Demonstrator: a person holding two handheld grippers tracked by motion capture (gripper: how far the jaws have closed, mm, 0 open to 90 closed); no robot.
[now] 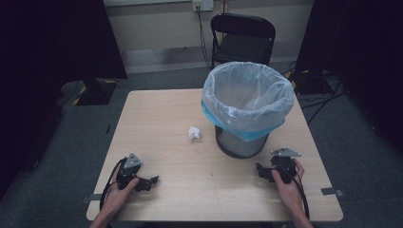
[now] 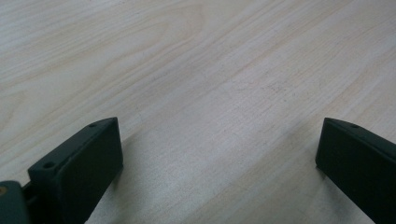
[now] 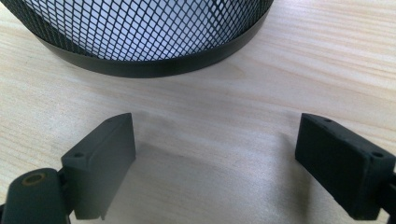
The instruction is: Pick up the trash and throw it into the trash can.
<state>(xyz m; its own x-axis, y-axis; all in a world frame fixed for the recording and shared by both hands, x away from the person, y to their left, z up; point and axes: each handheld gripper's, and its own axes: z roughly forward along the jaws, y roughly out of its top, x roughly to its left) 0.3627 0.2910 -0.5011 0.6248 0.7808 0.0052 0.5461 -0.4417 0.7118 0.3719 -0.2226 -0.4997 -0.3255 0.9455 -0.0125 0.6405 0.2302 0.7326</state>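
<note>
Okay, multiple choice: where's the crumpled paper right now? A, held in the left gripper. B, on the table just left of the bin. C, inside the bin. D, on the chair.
B: the paper lies on the table beside the bin, and both grippers, left and right, are open and hold nothing.

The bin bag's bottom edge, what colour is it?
Blue. The bin bag is clear and whitish above, with a blue band along its folded-over edge, best seen in the high view.

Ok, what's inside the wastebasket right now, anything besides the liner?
The wastebasket holds a clear plastic liner folded over its rim. The upper inside looks bare; the bottom is hidden by the near wall. The crumpled paper lies outside on the table.
</note>
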